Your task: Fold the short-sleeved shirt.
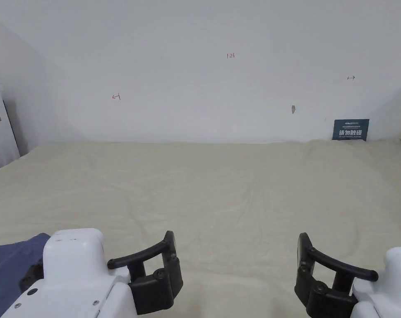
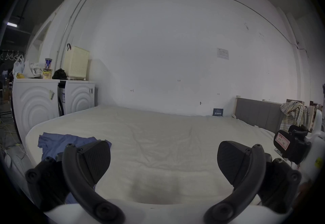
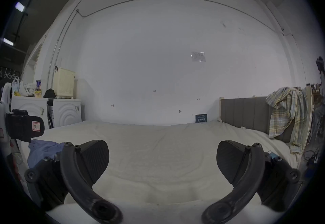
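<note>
Both claws gape, holding nothing: left gripper (image 2: 163, 162) and right gripper (image 3: 162, 161) hover side by side over the near edge of the bed (image 1: 236, 186); blue shirt (image 2: 70, 141) lies crumpled at the bed's near left corner, just left of the left gripper; folding not begun. Judgement: pinch the shirt by shoulder or hem (one layer only), drag it to mid-bed; plenty of bare sheet there; wall (image 1: 195, 62) behind, washing machines (image 2: 35, 101) left.

Blue shirt (image 2: 70, 143) lies crumpled (unfolded) at the bed's left edge.

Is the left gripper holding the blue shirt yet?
No: the left gripper stands open over bare bed, with the blue shirt lying off to its side.
</note>
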The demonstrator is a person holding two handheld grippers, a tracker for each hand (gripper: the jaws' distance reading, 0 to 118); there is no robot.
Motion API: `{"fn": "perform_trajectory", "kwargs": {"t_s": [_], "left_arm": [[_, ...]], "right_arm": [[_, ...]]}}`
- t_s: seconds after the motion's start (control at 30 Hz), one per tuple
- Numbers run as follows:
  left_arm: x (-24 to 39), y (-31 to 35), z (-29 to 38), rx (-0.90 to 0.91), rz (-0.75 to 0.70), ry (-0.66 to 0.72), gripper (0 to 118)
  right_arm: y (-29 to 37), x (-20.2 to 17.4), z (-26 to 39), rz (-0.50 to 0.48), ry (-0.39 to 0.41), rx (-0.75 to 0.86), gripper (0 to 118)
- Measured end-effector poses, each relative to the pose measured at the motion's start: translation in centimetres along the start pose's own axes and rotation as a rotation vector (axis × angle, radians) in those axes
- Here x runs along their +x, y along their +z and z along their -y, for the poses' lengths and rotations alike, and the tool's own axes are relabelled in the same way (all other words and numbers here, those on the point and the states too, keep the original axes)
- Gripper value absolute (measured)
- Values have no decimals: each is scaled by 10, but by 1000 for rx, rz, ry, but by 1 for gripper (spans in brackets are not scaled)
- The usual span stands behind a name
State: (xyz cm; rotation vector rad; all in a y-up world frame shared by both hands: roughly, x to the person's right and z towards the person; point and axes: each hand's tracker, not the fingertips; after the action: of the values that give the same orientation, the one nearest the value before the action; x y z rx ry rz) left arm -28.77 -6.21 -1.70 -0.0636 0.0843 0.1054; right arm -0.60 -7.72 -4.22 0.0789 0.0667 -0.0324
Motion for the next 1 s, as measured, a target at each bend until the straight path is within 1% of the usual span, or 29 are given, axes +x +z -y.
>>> {"fn": "perform_trajectory", "kwargs": {"t_s": [0.2, 0.37, 0.43, 0.6, 0.63, 0.67, 0.7, 0.77, 0.8, 0.83, 0.87, 0.9, 0.93, 0.97, 1.0], "left_arm": [[10, 0, 3, 3, -37, -71, 118], [15, 2, 2, 31, -45, -100, 118], [15, 2, 0, 27, -48, -98, 118], [8, 1, 1, 0, 2, -45, 118], [7, 2, 0, 2, 8, -37, 117], [7, 3, 0, 8, 12, -32, 113], [7, 4, -1, 14, 10, -28, 106], [6, 3, -2, 15, 10, -27, 82], [6, 3, -3, 15, 8, -29, 75], [6, 2, -3, 11, 7, -33, 71], [6, 2, -2, 12, 8, -37, 69], [6, 3, -2, 15, 8, -41, 64], [7, 3, -1, 14, 7, -44, 48], [8, 3, -1, 17, 1, -48, 29], [9, 3, 0, 22, -6, -50, 13]], "right_arm": [[1, -2, -1, 10, 44, -2, 118], [1, -3, -3, 14, 40, 0, 118], [1, -4, -3, 18, 39, 2, 118], [1, -4, -3, 19, 51, -11, 118], [1, -4, -3, 15, 53, -15, 118], [1, -4, -3, 10, 52, -15, 115], [1, -4, -3, 6, 49, -14, 105], [-1, -2, -6, 10, 36, -12, 57], [-2, -2, -7, 9, 33, -19, 35], [-3, 0, -8, 4, 27, -28, 20], [-3, 2, -8, -1, 25, -35, 20], [-2, 3, -6, -22, 21, -36, 20], [-3, 4, -6, -26, 22, -39, 16], [-3, 3, -7, -27, 24, -42, 8], [-3, 3, -7, -18, 28, -45, 0]]}}
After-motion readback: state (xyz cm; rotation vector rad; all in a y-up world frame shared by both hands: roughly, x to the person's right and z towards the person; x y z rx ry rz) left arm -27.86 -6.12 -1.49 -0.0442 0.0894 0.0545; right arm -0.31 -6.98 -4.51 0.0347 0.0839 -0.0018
